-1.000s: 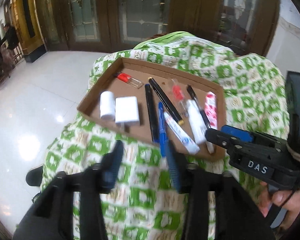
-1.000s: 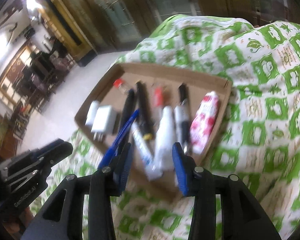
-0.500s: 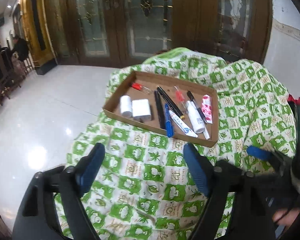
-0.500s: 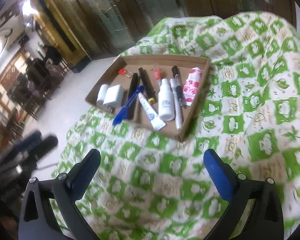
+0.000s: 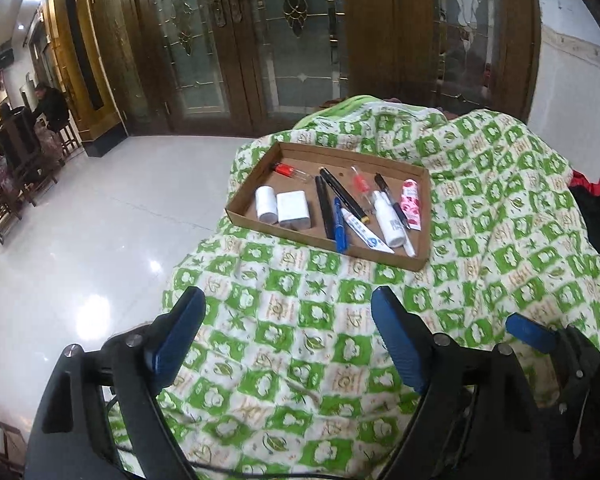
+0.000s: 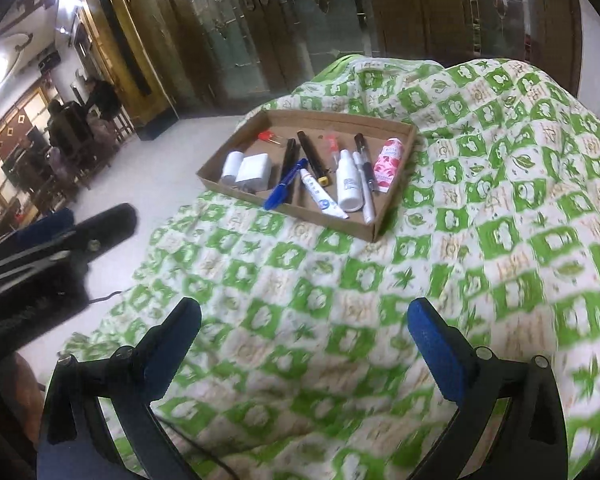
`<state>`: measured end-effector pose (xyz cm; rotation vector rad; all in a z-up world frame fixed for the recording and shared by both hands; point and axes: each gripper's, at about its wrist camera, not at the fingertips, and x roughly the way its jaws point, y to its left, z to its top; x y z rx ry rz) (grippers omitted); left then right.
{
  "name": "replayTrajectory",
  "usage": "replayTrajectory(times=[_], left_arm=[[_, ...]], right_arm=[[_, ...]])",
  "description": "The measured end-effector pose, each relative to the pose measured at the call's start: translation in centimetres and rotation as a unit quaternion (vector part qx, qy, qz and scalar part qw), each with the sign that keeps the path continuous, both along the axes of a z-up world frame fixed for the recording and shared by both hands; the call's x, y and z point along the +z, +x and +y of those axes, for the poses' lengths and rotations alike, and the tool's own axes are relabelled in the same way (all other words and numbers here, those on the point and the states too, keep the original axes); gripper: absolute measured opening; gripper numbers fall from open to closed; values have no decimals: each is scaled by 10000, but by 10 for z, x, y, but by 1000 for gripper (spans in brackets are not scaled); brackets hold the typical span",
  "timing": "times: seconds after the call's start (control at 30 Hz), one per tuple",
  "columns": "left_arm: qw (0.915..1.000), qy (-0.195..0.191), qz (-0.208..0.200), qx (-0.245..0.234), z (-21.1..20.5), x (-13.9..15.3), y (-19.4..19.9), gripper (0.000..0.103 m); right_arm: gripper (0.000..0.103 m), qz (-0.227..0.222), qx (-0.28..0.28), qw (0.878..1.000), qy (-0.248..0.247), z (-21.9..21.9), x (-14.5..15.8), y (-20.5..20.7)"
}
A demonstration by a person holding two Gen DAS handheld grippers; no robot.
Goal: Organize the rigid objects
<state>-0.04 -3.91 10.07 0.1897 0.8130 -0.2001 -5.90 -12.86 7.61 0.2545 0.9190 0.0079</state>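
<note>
A shallow cardboard tray [image 5: 422,220] [image 6: 404,156] sits on a green and white patterned cloth [image 5: 300,340]. It holds a white charger block [image 5: 294,210], a white roll [image 5: 266,209], black pens, a blue pen [image 5: 340,230] [image 6: 284,190] poking over the near rim, a white tube, a white bottle [image 6: 348,180] and a pink floral tube [image 5: 412,203]. My left gripper [image 5: 288,334] is open and empty, well short of the tray. My right gripper [image 6: 308,348] is open and empty over the cloth.
The cloth covers a rounded mound with a polished white floor [image 5: 80,240] to the left. Wooden doors with glass panels [image 5: 300,40] stand behind. Chairs and seated people [image 5: 28,128] are at the far left. The other gripper shows at the left edge of the right wrist view [image 6: 40,248].
Both grippers have pulled back from the tray and opened wide. The blue pen, formerly between the right fingers, now lies in the tray over its near rim.
</note>
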Motion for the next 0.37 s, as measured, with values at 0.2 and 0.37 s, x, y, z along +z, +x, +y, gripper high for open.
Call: replayTrajectory(times=[0.2, 0.37], left_arm=[[9998, 29, 153, 98, -4, -3, 0, 96], [9998, -3, 93, 192, 2, -2, -1, 96]], right_arm=[[101, 175, 163, 9997, 56, 11, -3, -14], [101, 532, 83, 9983, 203, 8, -19, -14]])
